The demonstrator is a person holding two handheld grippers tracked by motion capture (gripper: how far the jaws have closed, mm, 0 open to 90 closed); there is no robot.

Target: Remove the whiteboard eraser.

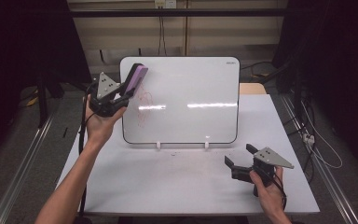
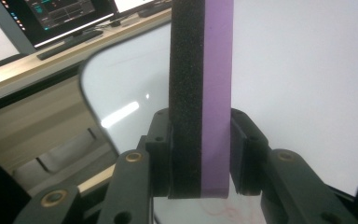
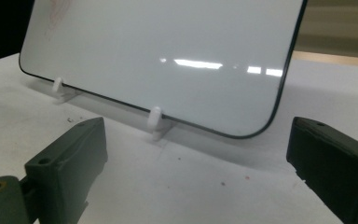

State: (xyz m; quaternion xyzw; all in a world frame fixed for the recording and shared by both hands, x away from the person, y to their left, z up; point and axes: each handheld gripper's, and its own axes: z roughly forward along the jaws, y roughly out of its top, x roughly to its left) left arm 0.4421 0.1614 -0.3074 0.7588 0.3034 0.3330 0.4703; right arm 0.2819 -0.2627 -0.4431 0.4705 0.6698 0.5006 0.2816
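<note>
Two black jaws rose closest to the lens in the left gripper view, clamped on a purple eraser (image 2: 200,102) whose dark foam face lay against one jaw and whose purple back lay against the other. From the high view, the left gripper (image 1: 121,95) was held up at the upper left corner of the whiteboard (image 1: 191,93), with the eraser (image 1: 135,78) tilted and at the board's left edge, just above a faint red scribble (image 1: 145,105); whether the foam actually touched the surface could not be told. That whiteboard stood propped, leaning back on two small white feet (image 1: 158,145) toward the far side of the white table (image 1: 177,186). Bright light streaks reflected across its middle. Red specks dotted the tabletop in front of the feet. Well apart from the board, near the table's right front, the right gripper (image 1: 238,155) was held low over the table in the person's right hand (image 1: 268,191), its jaws spread wide with nothing between them. Its own view looked across the table at the lower part of the whiteboard (image 3: 168,46) and one foot (image 3: 154,117).
</note>
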